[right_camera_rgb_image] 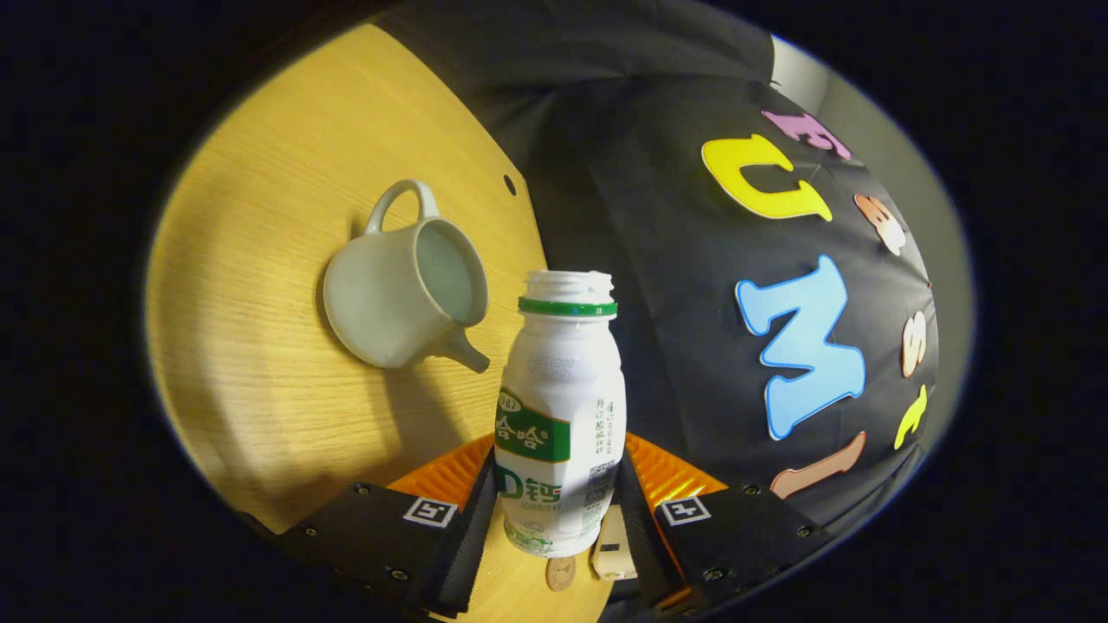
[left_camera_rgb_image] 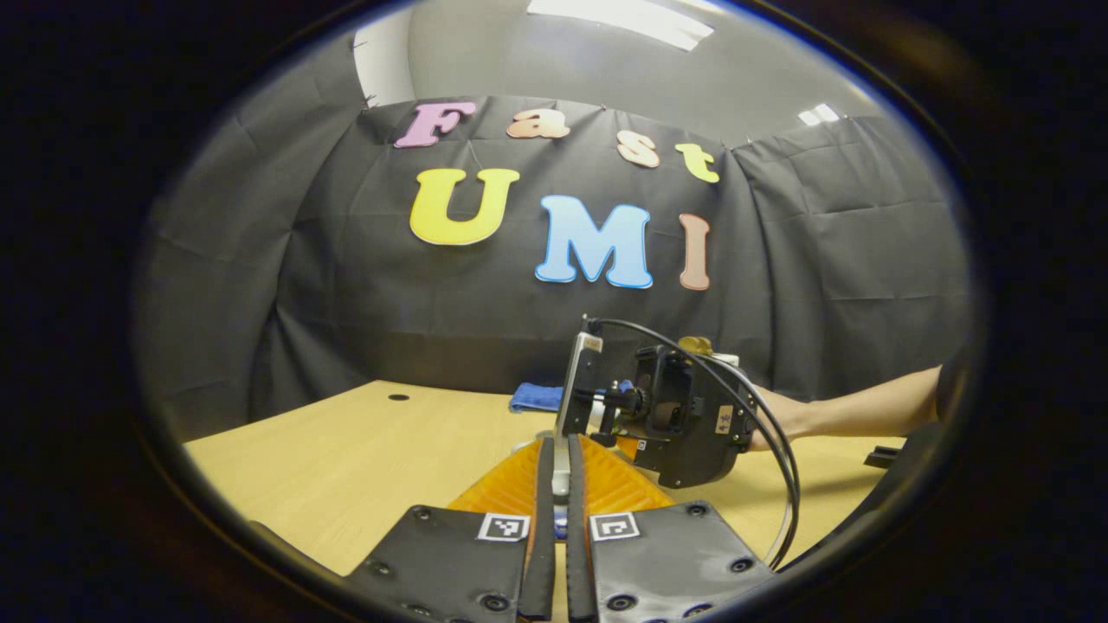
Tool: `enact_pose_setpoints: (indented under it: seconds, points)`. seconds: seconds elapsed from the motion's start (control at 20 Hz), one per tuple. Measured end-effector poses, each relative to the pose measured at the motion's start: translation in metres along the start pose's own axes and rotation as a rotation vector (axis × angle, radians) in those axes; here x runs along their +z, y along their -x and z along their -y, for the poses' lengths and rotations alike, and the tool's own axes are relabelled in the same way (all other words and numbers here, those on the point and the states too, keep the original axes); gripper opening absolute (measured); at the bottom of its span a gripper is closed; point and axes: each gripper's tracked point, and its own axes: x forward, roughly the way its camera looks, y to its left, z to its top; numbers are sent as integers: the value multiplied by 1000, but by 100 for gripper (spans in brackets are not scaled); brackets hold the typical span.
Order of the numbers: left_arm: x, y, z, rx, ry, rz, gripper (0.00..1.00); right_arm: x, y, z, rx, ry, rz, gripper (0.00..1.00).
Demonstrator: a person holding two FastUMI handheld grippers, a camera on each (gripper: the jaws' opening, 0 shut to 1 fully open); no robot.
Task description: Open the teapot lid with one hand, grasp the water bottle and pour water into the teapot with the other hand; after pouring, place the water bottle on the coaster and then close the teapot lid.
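Observation:
In the right gripper view, my right gripper (right_camera_rgb_image: 557, 486) is shut on a white water bottle (right_camera_rgb_image: 561, 389) with a green label and no cap. The view is rolled over, with the bottle's open mouth close to the right of a pale teapot (right_camera_rgb_image: 402, 298). The teapot stands on the wooden table (right_camera_rgb_image: 260, 407) with its top open, spout toward the bottle and handle on the far side. In the left gripper view, my left gripper (left_camera_rgb_image: 560, 446) has its fingers almost together on a thin pale piece, the teapot lid (left_camera_rgb_image: 561, 472). Just ahead is the right gripper (left_camera_rgb_image: 645, 405), held by a hand (left_camera_rgb_image: 783, 417).
A folded blue cloth (left_camera_rgb_image: 537, 396) lies at the back of the table (left_camera_rgb_image: 346, 459) by the black wall. A small round brown disc (right_camera_rgb_image: 561, 573) and a beige block (right_camera_rgb_image: 611, 541) show past the bottle's base. A forearm (left_camera_rgb_image: 874, 407) reaches in from the right.

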Motion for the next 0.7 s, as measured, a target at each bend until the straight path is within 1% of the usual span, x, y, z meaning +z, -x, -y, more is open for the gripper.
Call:
enact_pose_setpoints:
  seconds: [0.25,0.6,0.65,0.7]
  points:
    - [0,-1,-4,7,0,0,16,3,-5,4,-19,98,5,70]
    - [-1,-1,-2,7,-16,1,16,4,-9,12,-75,261,-7,70]
    - [-2,-2,-2,7,-17,-1,12,4,-10,14,-87,288,-6,67]
    - [-2,-2,-2,5,-17,-3,15,5,-10,15,-99,313,-6,70]
